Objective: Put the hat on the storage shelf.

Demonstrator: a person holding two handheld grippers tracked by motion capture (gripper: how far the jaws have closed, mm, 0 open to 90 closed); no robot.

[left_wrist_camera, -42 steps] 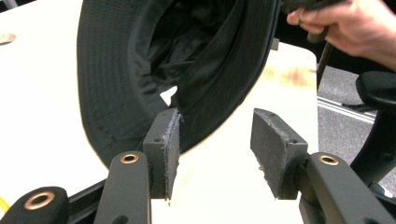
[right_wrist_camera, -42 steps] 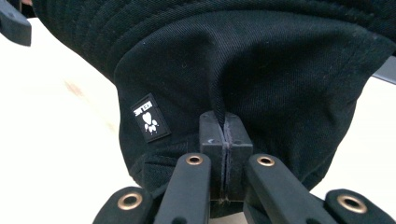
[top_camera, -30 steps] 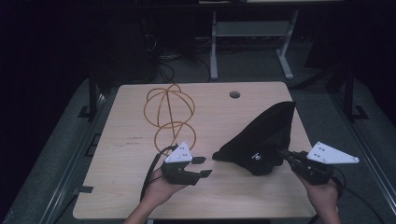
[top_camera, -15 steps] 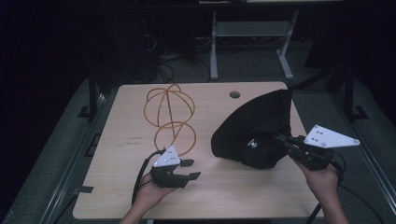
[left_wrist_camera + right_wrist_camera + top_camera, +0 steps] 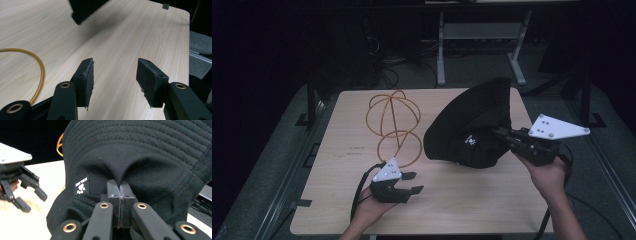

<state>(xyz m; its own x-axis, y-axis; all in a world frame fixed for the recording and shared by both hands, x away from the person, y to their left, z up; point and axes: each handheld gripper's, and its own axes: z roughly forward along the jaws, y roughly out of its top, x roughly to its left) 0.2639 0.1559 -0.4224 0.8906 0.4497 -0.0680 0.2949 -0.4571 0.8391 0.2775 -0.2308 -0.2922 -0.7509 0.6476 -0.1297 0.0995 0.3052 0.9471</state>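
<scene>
A black bucket hat (image 5: 469, 127) hangs tilted above the right half of the wooden table (image 5: 337, 200), lifted off the surface. My right gripper (image 5: 502, 134) is shut on the hat's fabric; in the right gripper view the cloth (image 5: 130, 157) is pinched between the closed jaws, beside a small white label (image 5: 82, 185). My left gripper (image 5: 413, 182) rests low near the table's front edge, open, with nothing between its pads (image 5: 87, 78). An orange wire sphere stand (image 5: 393, 125) stands at the table's middle, left of the hat.
A round cable hole (image 5: 466, 96) lies at the table's far edge, partly behind the hat. A metal frame (image 5: 477, 45) and cables sit on the dark floor beyond. Bare wood stretches across the table's front left.
The right gripper has raised the hat off the table and tipped it up. The left gripper has drawn back toward the front edge, staying open.
</scene>
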